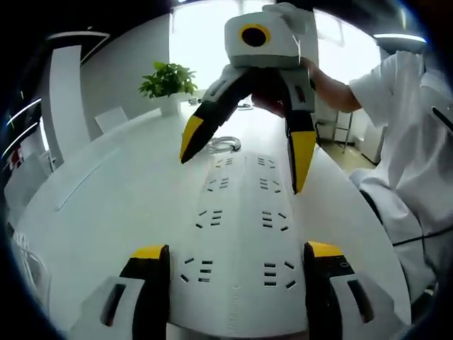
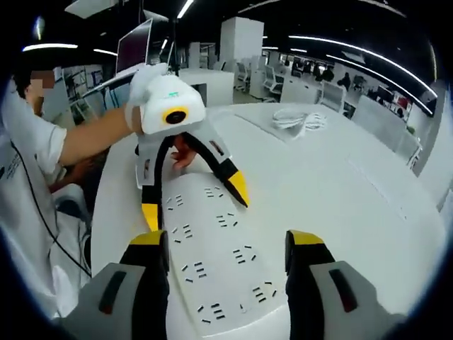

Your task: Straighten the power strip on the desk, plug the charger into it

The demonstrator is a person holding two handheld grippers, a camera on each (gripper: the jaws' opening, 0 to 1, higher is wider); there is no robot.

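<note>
A wide white power strip (image 1: 241, 227) with two rows of sockets lies flat on the white desk (image 1: 106, 191). My left gripper (image 1: 237, 258) is open, with one jaw on each side of the strip's near end. My right gripper (image 1: 246, 152) comes in from the far side, open, its yellow tips straddling the other end. In the right gripper view the strip (image 2: 212, 262) runs between my open right gripper (image 2: 226, 244), and the left gripper (image 2: 195, 204) stands over its far end. A white coiled cable (image 2: 301, 120) lies further off on the desk. Another coil (image 1: 225, 145) lies behind the strip.
A potted plant (image 1: 168, 81) stands at the far end of the desk beside white chairs (image 1: 110, 119). A person in a white shirt (image 1: 410, 142) stands along the desk's edge. A monitor (image 2: 134, 46) and office desks are in the background.
</note>
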